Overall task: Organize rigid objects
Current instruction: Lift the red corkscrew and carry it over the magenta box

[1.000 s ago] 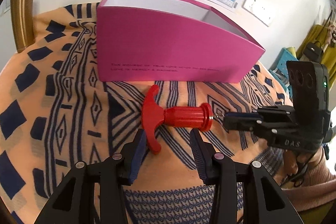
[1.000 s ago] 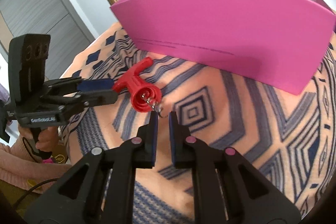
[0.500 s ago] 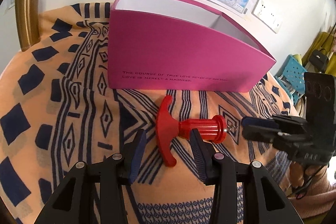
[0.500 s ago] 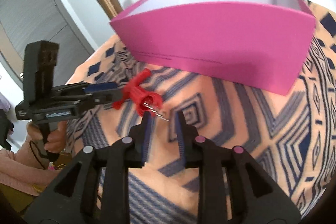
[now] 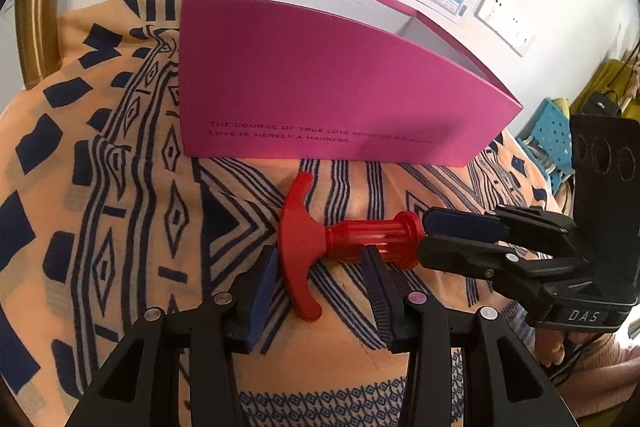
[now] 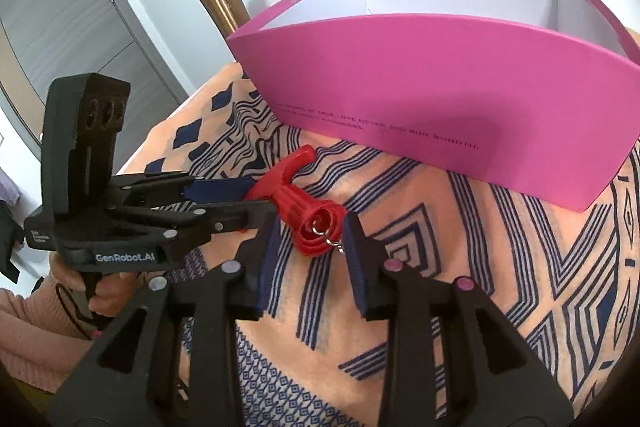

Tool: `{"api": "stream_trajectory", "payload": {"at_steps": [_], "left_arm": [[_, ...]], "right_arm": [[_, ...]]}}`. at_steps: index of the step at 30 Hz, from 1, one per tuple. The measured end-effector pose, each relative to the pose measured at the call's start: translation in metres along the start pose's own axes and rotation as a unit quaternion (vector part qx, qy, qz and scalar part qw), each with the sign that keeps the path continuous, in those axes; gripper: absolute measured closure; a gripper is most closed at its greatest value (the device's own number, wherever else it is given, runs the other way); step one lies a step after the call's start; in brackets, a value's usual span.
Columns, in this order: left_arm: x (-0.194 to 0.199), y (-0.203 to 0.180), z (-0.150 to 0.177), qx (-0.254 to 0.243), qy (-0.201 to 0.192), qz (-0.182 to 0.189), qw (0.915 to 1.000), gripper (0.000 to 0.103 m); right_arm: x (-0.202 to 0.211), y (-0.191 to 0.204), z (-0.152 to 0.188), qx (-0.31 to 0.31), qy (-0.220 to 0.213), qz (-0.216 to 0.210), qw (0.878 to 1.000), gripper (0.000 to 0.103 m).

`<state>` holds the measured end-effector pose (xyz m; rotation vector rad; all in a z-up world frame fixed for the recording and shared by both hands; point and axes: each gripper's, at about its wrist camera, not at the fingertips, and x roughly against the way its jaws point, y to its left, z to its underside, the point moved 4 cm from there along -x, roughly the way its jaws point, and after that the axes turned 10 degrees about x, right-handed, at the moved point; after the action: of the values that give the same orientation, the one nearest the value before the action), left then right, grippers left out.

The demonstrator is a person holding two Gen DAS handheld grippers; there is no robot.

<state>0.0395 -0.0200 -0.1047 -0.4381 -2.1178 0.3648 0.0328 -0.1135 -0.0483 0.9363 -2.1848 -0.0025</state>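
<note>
the red ribbed plastic t-handle tool (image 5: 344,243) lies on patterned cloth (image 5: 120,187) between both grippers' parted fingers, ungripped.

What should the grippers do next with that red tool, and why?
Probably close the right gripper on the red tool's round end. Its jaws have just been opening and now straddle that end without pressing, and the pink box behind is open.
</note>
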Motion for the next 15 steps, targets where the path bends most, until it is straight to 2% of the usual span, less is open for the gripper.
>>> {"api": "stream_trajectory", "payload": {"at_steps": [7, 12, 15], "left_arm": [[-0.004, -0.01, 0.002, -0.011, 0.005, 0.002, 0.9999, 0.06], [-0.003, -0.016, 0.004, -0.017, 0.004, 0.008, 0.9998, 0.059], [-0.002, -0.022, 0.004, -0.023, 0.002, 0.011, 0.9997, 0.059]], "right_arm": [[-0.009, -0.001, 0.001, 0.004, 0.012, 0.016, 1.0, 0.069], [-0.002, -0.004, 0.001, 0.01, 0.006, 0.026, 1.0, 0.084], [0.002, -0.007, 0.002, 0.013, 0.005, 0.032, 0.999, 0.085]]}}
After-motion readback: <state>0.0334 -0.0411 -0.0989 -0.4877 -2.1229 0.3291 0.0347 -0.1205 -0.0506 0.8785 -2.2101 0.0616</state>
